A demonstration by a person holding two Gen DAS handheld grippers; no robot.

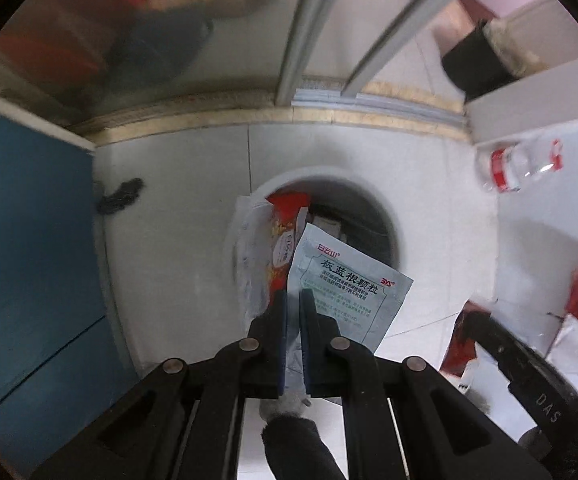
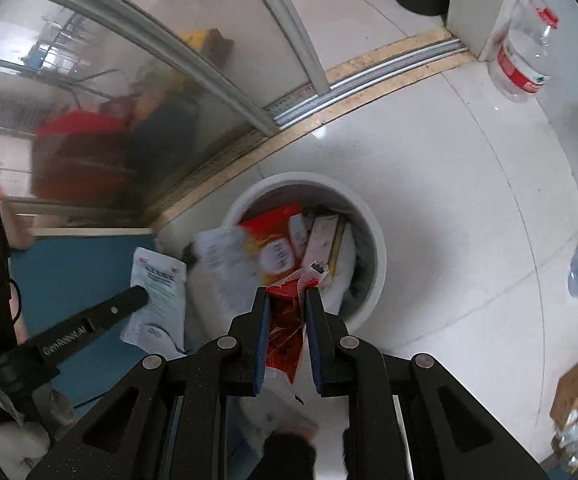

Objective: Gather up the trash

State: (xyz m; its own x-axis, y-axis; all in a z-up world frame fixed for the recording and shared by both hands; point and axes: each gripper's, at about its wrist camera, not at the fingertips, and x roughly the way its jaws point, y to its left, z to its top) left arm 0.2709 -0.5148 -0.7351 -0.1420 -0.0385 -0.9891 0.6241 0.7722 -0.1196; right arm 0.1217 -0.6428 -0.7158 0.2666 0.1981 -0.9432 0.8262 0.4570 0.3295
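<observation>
A round white trash bin [image 1: 389, 216] [image 2: 373, 232] stands on the tiled floor and holds red and white wrappers and small boxes. My left gripper [image 1: 293, 300] points down beside the bin, shut on a pale blue-grey medicine sachet [image 1: 349, 284] with printed characters; that sachet [image 2: 157, 296] also shows at the left of the right wrist view. My right gripper [image 2: 287, 296] hangs above the near side of the bin, shut on a red and clear plastic wrapper [image 2: 287, 332]. A white paper sheet [image 2: 217, 256] leans over the bin's left rim.
A clear plastic bottle with a red label [image 1: 521, 166] [image 2: 523, 52] lies on a white surface at the right. A sliding glass door with its floor track [image 2: 369, 72] runs behind the bin. A blue panel [image 1: 29, 240] stands at the left. A cardboard box [image 2: 577, 392] sits lower right.
</observation>
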